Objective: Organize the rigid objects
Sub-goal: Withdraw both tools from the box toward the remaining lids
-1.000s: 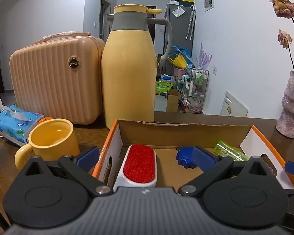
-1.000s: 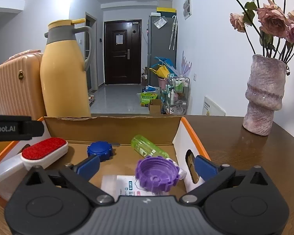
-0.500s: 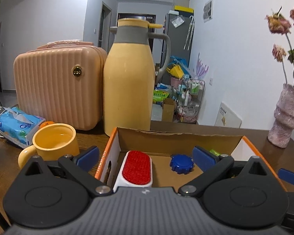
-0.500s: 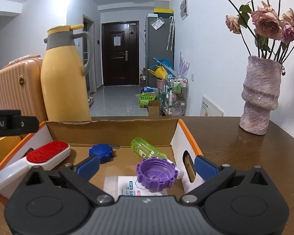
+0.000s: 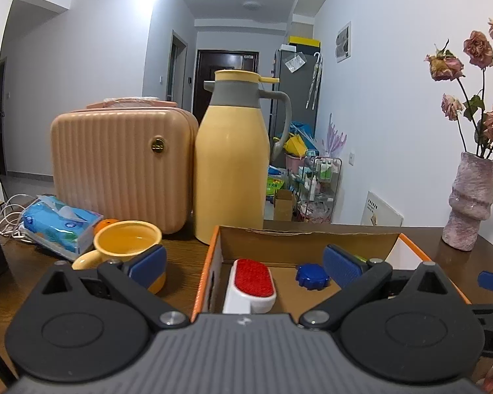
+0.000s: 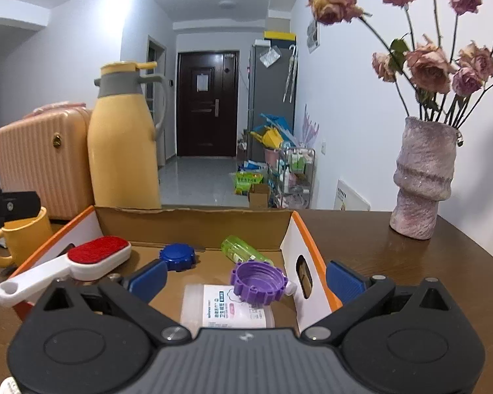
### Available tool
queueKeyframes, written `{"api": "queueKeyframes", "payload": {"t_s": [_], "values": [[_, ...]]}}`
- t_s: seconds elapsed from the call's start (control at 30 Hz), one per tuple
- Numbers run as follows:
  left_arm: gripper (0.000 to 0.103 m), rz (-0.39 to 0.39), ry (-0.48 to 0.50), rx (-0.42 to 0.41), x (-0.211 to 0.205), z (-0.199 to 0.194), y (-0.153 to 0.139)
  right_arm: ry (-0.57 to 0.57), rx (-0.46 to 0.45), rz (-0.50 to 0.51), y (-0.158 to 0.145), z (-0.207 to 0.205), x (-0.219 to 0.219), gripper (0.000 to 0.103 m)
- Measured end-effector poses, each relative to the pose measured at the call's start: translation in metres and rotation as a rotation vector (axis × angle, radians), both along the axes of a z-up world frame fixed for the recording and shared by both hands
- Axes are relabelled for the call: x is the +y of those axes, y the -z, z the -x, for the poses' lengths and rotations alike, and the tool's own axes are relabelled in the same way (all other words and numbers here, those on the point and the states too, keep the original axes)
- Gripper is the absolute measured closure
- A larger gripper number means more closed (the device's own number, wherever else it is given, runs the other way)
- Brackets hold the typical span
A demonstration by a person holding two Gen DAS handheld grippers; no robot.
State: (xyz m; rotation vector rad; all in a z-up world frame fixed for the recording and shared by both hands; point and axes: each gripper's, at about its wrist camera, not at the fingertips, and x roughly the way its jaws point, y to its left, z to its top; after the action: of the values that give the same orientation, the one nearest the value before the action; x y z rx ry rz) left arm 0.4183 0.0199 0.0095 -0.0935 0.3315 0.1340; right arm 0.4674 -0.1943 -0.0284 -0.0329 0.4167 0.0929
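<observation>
Both tools spread wide, gripping nothing: left tool (image 5: 245, 264), right tool (image 6: 245, 279). Lint brush (image 6: 95, 256) lying lower left inside the cardboard box (image 6: 194, 218), handle poking over the wall. Looks light, stiff, smooth plastic; best pinched across the white handle. Purple cap (image 6: 258, 282) lower centre, blue cap (image 6: 177, 256) beyond.

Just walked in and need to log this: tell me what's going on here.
A person holds two grippers over a cardboard box on the table. Both the left gripper and the right gripper are open and empty. Inside the box lie a red lint brush, blue cap, purple cap and green bottle.
</observation>
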Motion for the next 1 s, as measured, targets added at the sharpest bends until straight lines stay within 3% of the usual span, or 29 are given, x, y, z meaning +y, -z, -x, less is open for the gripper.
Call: {"api": "queueKeyframes", "payload": {"t_s": [0.5,1.0], "values": [[0.000,0.001,-0.020,-0.009,0.021,0.048,0.004,-0.010,-0.101,-0.022,-0.005,0.062,-0.014,0.000],[0.000,-0.020,0.010,0.009,0.023,0.104,0.016,-0.036,-0.113,-0.043,0.005,0.117,-0.018,0.000]]}}
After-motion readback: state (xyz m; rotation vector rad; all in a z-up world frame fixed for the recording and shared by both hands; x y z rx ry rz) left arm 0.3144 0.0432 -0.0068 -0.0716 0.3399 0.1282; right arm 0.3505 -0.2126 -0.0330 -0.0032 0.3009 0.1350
